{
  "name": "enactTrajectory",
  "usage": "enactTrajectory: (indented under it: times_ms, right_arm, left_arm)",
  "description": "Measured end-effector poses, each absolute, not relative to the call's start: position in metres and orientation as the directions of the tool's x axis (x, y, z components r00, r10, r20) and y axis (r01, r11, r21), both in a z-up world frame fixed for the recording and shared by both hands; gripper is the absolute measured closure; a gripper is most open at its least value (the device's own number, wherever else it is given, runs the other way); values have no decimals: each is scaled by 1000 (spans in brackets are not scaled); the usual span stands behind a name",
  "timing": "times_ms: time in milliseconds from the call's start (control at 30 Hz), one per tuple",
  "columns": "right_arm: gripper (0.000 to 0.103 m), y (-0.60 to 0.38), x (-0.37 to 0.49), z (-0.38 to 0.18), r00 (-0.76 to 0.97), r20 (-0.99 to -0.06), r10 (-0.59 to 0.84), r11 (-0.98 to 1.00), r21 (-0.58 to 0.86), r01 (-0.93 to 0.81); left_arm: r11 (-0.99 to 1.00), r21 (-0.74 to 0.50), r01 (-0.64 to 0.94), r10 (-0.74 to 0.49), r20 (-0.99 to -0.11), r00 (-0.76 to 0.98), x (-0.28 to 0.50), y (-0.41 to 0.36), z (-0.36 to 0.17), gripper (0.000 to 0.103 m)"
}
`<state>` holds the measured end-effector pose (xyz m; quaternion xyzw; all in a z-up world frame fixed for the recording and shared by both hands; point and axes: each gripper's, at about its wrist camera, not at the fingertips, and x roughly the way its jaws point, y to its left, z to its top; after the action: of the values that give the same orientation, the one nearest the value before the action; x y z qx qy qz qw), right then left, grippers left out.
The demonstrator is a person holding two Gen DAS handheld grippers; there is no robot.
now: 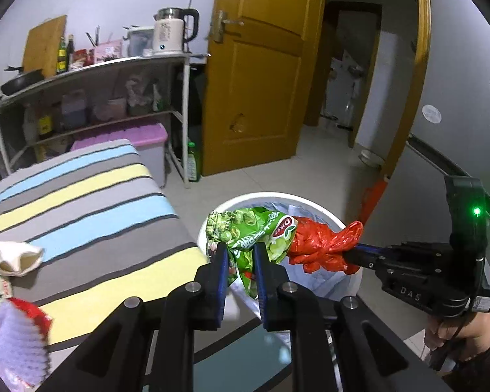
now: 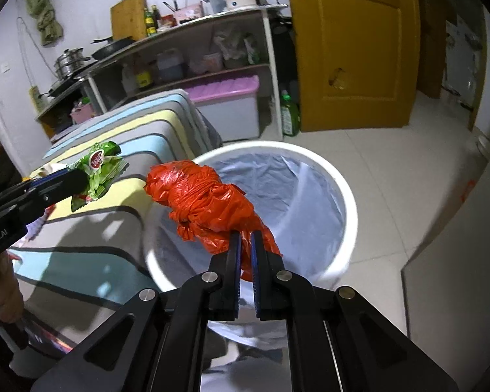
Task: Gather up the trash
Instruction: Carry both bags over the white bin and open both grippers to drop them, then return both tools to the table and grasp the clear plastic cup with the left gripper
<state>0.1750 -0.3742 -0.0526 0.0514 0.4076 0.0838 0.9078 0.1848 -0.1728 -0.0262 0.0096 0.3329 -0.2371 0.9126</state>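
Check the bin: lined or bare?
Lined. A pale plastic liner covers the inside of the bin up to its rim.

home kitchen | kettle, pan, shelf

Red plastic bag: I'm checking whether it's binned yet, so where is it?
Not binned: the red plastic bag is clamped in the right gripper above the white bin, beside the green snack wrapper.

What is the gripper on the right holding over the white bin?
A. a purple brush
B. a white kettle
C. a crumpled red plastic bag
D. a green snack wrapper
C: the right gripper is shut on the crumpled red plastic bag above the white bin, while the green snack wrapper is in the left gripper.
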Motion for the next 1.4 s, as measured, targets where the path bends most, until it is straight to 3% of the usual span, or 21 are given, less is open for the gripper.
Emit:
enactTrajectory:
  times_ms: [100, 233, 433, 833, 967, 1400]
  right_arm:
    - [96, -381, 179, -59, 640, -746, 182, 983, 163, -89]
    - [93, -387, 180, -67, 629, -759, 169, 984, 164, -66]
    - [85, -387, 182, -70, 630, -760, 160, 986, 159, -59]
    - [83, -364, 162, -38, 694, -681, 236, 971, 195, -139]
    - [64, -343, 152, -25, 702, -655, 278, 961, 199, -194]
    - [64, -263, 122, -5, 668, -618, 414, 904, 192, -382]
  left_arm:
    - [879, -153, 452, -440, -625, 645, 191, -183, -33, 85]
    - [869, -173, 464, -457, -643, 615, 201, -191, -43, 72]
    - [869, -185, 460, -457, -657, 600, 206, -191, -48, 71]
    - [896, -168, 411, -424, -600, 679, 181, -158, -25, 71]
    - [911, -161, 379, -398, -580, 710, 165, -138, -16, 71]
    - [964, -115, 238, -262, -540, 800, 108, -56, 0, 71]
